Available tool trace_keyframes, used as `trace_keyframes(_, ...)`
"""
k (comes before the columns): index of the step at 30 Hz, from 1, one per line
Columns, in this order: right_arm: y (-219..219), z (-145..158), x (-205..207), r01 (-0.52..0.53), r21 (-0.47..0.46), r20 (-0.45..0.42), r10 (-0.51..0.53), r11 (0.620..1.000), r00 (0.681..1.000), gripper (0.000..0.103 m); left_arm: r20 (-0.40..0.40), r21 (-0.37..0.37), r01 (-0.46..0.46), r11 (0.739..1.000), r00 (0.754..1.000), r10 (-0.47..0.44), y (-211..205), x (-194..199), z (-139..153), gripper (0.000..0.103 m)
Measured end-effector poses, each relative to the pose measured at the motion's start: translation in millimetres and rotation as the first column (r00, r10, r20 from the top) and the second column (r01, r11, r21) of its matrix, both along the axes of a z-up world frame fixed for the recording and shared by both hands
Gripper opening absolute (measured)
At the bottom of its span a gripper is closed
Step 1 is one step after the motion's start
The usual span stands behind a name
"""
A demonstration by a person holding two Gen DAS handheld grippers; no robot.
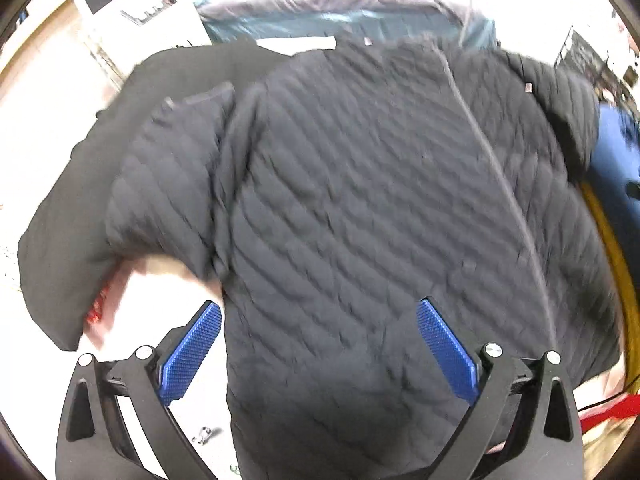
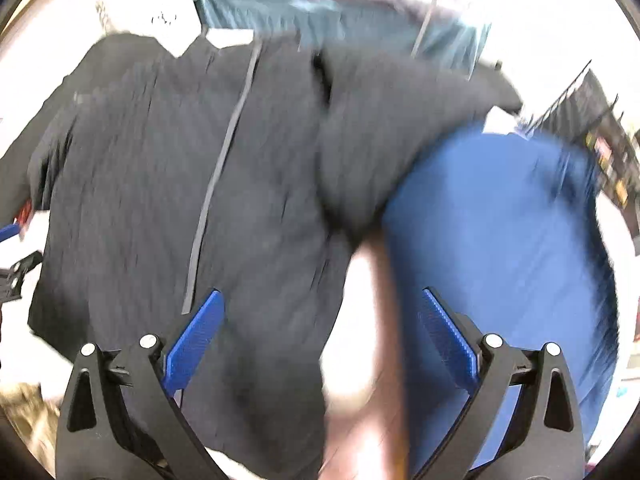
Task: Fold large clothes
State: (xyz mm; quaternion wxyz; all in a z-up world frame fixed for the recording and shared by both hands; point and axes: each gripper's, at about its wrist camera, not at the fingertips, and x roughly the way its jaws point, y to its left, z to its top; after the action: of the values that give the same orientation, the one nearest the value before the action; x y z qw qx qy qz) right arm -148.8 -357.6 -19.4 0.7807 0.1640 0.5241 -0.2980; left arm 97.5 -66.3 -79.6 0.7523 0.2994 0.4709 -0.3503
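While your left tool [image 1: 318, 338] hangs released over the black jacket [image 1: 360, 200], spread flat on the white table [image 1: 44, 128], your right tool [image 2: 320, 328], also released, spans jacket hem and blue cloth [image 2: 500, 240].

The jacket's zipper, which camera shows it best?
The right wrist view: there the zipper stands out as a pale grey strip down the black quilted jacket, despite motion blur. In the left wrist view the zipper is only a faint line across the jacket, though the quilting itself shows more sharply there.
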Motion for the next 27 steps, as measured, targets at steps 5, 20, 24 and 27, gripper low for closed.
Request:
trace_keyframes(5,-46.4,14.0,59.4,0.079,-0.116,0.056,-0.073,0.99,0.996,0.096,-0.023,-0.03,-0.045,0.999,0.999,0.044,-9.9,0.6,12.5,0.096)
trace_keyframes(20,-109.8,-86.7,131.7,0.043,-0.314,-0.25,-0.127,0.948,0.96,0.047,-0.046,0.055,-0.163,0.985,0.985,0.166,44.8,6.1,-4.2,0.096)
trace_keyframes(24,-128.2,-63.3,103.0,0.168,-0.222,-0.092,-0.192,0.961,0.977,0.015,-0.065,0.046,-0.172,0.984,0.983,0.174,38.6,13.8,-3.9,0.096)
trace_keyframes(27,-136.9,-35.9,64.5,0.297,-0.068,0.107,-0.289,0.952,0.951,0.011,-0.066,0.022,-0.132,0.991,0.989,0.134,20.8,13.1,0.6,0.096)
